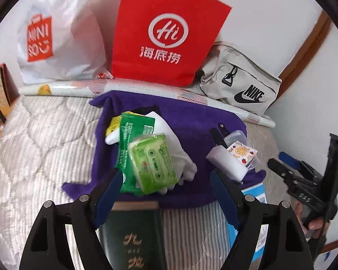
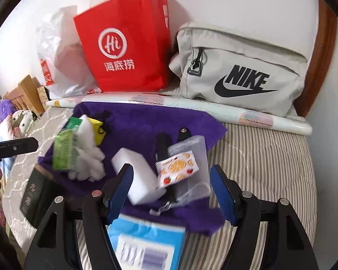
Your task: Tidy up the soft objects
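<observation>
A purple cloth (image 1: 191, 121) (image 2: 146, 121) lies spread on the striped bed. On its left side sit a light green tissue pack (image 1: 153, 164) (image 2: 62, 153), a dark green packet (image 1: 130, 139) and a white glove (image 1: 180, 155) (image 2: 87, 159). On its right side rest a white sponge block (image 1: 227, 162) (image 2: 137, 171) and a fruit-print sachet (image 1: 242, 154) (image 2: 176, 168). My left gripper (image 1: 166, 183) stands open above the cloth's near edge, nothing between its fingers. My right gripper (image 2: 172, 185) is open too, hovering over the sponge and sachet without touching them.
A red paper bag (image 1: 160, 31) (image 2: 126, 45), a white plastic bag (image 1: 56, 33) and a beige Nike bag (image 1: 241, 85) (image 2: 243, 72) stand along the wall behind a rolled sheet (image 2: 191, 105). A dark green book (image 1: 133, 236) and a blue box (image 2: 146, 245) lie near me.
</observation>
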Motion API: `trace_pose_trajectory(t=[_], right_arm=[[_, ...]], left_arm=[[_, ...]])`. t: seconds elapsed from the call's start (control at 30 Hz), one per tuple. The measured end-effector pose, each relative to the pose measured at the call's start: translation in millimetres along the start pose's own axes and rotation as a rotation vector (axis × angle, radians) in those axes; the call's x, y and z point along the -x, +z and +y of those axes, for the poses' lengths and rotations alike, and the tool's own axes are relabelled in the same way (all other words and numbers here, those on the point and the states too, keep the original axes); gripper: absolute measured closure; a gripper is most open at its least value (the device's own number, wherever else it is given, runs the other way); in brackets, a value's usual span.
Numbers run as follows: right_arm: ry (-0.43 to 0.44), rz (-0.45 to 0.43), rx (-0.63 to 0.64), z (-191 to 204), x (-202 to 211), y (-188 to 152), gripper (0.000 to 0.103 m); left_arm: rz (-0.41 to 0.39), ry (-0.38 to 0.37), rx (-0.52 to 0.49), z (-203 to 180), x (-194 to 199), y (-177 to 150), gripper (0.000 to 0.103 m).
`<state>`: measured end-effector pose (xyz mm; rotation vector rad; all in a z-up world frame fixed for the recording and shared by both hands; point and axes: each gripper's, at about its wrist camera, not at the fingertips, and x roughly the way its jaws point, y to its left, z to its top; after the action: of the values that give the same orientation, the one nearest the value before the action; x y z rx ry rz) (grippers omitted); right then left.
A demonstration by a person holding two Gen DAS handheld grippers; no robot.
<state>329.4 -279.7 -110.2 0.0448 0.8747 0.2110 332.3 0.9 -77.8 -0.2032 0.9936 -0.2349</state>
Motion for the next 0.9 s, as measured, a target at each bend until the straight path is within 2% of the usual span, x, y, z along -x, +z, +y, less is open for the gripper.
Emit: trace_pose_trajectory(t=[0.17, 0.33, 0.4, 0.57, 0.67, 0.8, 0.9], right_arm=[[-0.062, -0.034, -0.018, 6.1, 40.3, -18.7, 0.03], [-0.003, -0.077, -0.027, 19.9, 82.7, -39.0, 0.03], [0.006, -0.089, -0.05, 25.0, 98.0, -47.7, 0.024], [0.029, -0.101, -0.087, 41.1, 127.3, -71.4, 0.021], [0.015, -0.113, -0.08, 53.2, 143.9, -88.0, 0.012], [-0.011, -0.158, -0.071, 65.7, 167.0, -108.3, 0.007], [0.006, -0.186, -0.088, 72.1, 184.6, -122.0, 0.006]], left_arm=[[-0.039, 0.03, -0.024, -7.5, 31.7, -19.3, 0.024], [-0.091, 0.029, -0.045, -18.7, 70.2, -43.1, 0.024], [-0.103, 0.031, -0.056, -23.3, 81.7, -52.1, 0.024], [-0.112, 0.041, -0.088, -38.7, 105.3, -85.2, 0.024], [-0.131, 0.062, -0.116, -49.6, 118.0, -104.9, 0.024], [-0.146, 0.049, -0.133, -60.8, 134.6, -126.7, 0.024], [-0.162, 0.082, -0.15, -68.4, 147.3, -142.6, 0.014]])
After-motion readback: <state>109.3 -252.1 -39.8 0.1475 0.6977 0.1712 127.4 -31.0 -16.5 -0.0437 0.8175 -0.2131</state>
